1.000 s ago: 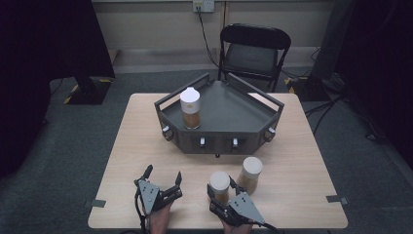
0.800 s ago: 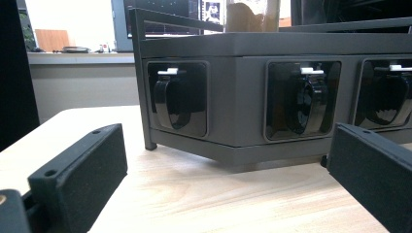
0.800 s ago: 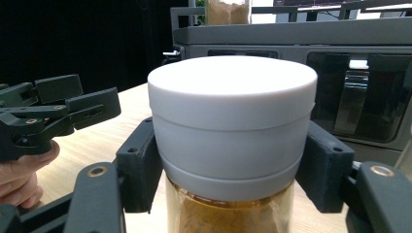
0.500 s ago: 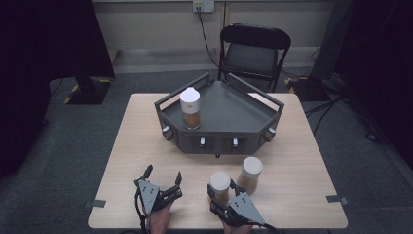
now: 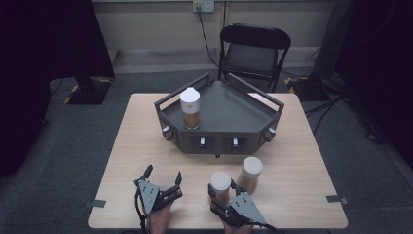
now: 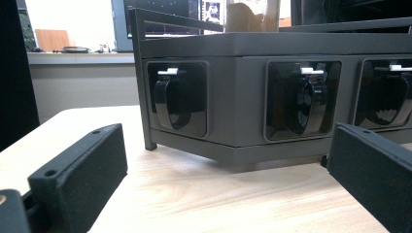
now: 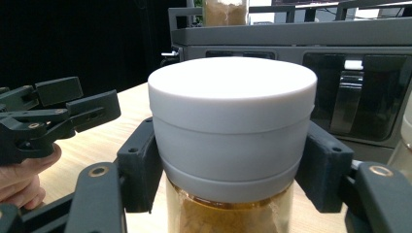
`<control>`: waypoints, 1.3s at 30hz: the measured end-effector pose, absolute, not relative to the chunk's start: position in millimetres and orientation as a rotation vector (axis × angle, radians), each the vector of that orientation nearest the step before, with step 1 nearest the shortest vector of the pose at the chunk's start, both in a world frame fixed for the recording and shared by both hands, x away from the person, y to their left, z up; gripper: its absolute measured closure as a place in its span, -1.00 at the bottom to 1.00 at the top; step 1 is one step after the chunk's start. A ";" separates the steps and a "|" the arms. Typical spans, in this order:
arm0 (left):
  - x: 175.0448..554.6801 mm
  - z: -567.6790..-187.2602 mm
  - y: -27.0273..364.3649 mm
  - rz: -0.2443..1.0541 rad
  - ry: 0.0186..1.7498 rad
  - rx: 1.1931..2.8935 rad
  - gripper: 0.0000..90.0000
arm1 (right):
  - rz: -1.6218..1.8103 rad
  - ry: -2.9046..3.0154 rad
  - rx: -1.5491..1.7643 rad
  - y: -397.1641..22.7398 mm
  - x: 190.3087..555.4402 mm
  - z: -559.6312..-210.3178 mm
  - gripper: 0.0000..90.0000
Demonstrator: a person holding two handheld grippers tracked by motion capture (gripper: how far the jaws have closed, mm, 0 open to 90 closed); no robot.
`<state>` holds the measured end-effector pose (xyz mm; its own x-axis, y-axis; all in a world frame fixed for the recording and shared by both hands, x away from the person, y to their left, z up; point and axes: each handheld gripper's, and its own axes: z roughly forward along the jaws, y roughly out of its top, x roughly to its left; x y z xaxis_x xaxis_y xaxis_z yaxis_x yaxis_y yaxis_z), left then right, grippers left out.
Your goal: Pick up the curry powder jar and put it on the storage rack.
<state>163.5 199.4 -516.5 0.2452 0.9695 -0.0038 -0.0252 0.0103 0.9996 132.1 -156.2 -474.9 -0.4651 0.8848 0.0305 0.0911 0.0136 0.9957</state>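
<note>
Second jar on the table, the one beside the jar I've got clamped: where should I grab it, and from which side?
Probably take the free jar by its white lid, coming level from the person's side. It stands upright and the round lid gives parallel sides, as on the clamped jar in the right gripper. The left gripper is open.

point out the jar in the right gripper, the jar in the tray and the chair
held jar (image 7: 232, 92), right gripper view, on its white lid
tray jar (image 5: 190, 101), high view, on its white lid
chair (image 5: 255, 57), high view, on its seat
</note>
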 end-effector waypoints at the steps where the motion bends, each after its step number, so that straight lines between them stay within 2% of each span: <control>1: 163.5 -516.6 199.3 1.032 1.010 1.291 -0.99 | 1.522 1.627 1.014 -156.4 132.1 -474.7 -0.26; 39: 163.6 -516.5 199.7 1.031 1.008 1.293 -0.99 | 1.542 1.619 1.023 -162.7 137.6 -446.7 -0.25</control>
<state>163.6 199.7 -516.5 0.2473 0.9689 -0.0038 -0.0253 0.0104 0.9996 137.6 -162.7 -446.7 -0.4680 0.8825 0.0476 0.0907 -0.0057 0.9959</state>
